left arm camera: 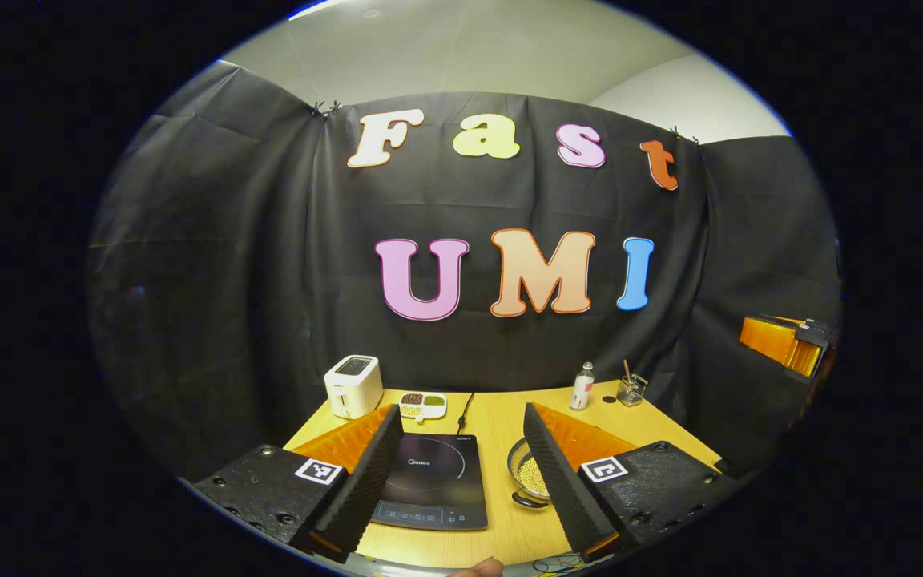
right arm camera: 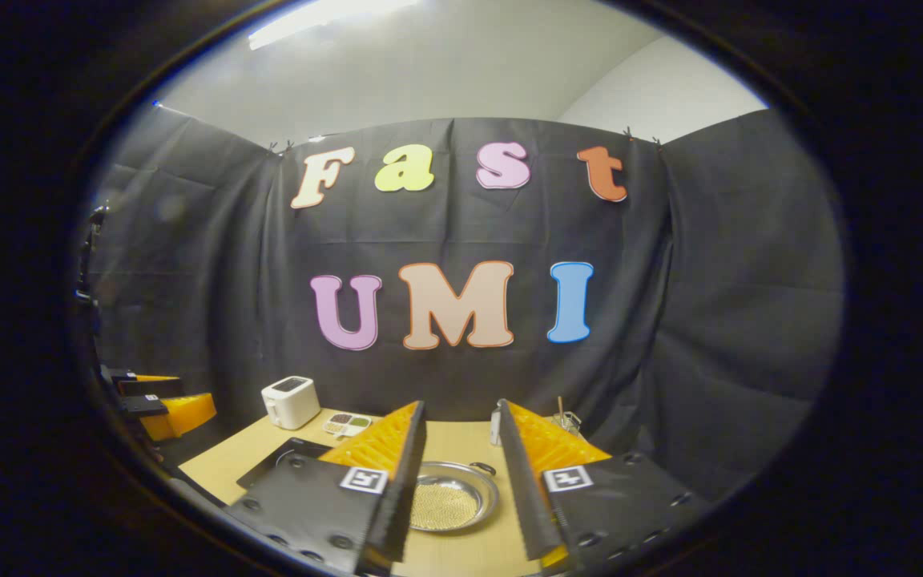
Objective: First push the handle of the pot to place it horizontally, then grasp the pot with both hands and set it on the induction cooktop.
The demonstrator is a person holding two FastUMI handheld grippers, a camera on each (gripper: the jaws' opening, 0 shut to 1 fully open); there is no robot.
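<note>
Right gripper view: right hand-held gripper point(right arm camera: 459, 505) wide open, empty, above pot point(right arm camera: 449, 501).

Left tool point(left arm camera: 461, 501) fingers spread apart, right tool point(right arm camera: 461, 501) fingers spread apart, both empty

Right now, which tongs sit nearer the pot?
Right. The right tongs frame the pot directly ahead; the left tongs face the induction cooktop, pot off to their right.

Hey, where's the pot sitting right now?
The pot sits on the wooden table, just right of the induction cooktop in the left gripper view. In the right gripper view it lies between the open jaws of the right gripper.
</note>
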